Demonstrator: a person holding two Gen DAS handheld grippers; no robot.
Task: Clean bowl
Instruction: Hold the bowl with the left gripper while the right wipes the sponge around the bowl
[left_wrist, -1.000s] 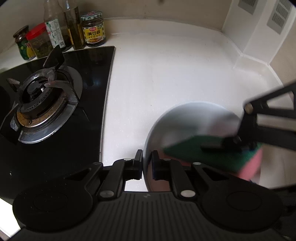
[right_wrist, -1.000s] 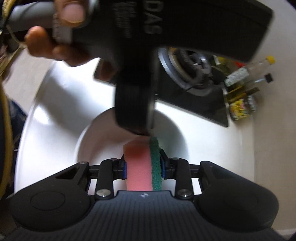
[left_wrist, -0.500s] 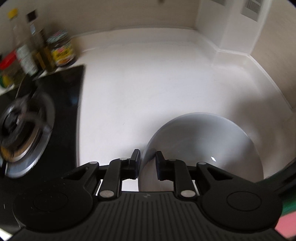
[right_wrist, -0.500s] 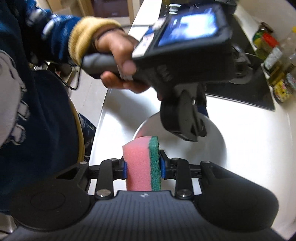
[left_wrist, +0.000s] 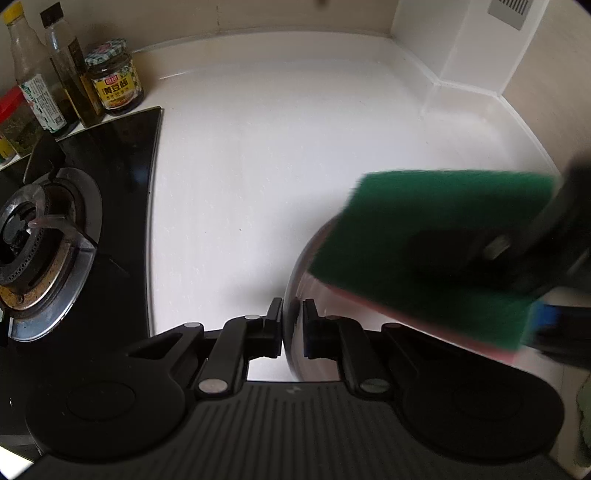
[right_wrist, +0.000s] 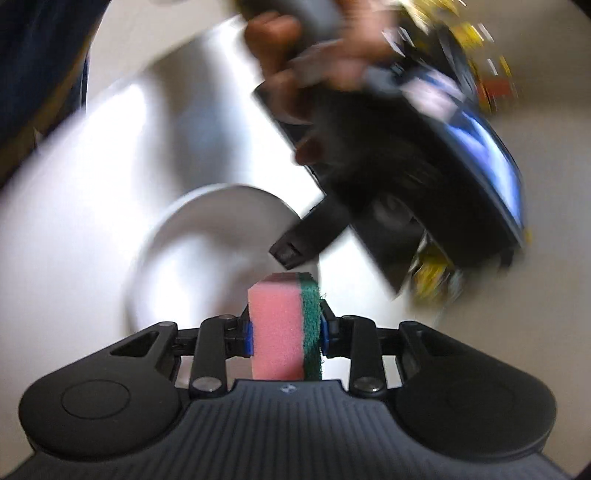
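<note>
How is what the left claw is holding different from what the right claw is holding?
The left claw pinches the thin rim of the bowl; the right claw squeezes a thick sponge across its sides. The bowl is white, round and smooth; the sponge is a block, pink on one side and green on the other. The bowl sits low by the white counter; the sponge is up over the bowl. Both claws are shut tight on something.

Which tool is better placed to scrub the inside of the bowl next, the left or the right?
The right tool. It is shut on the sponge, which sits just above the bowl. The left tool is clamped on the bowl's rim, steadying it, so it is probably best left there.
</note>
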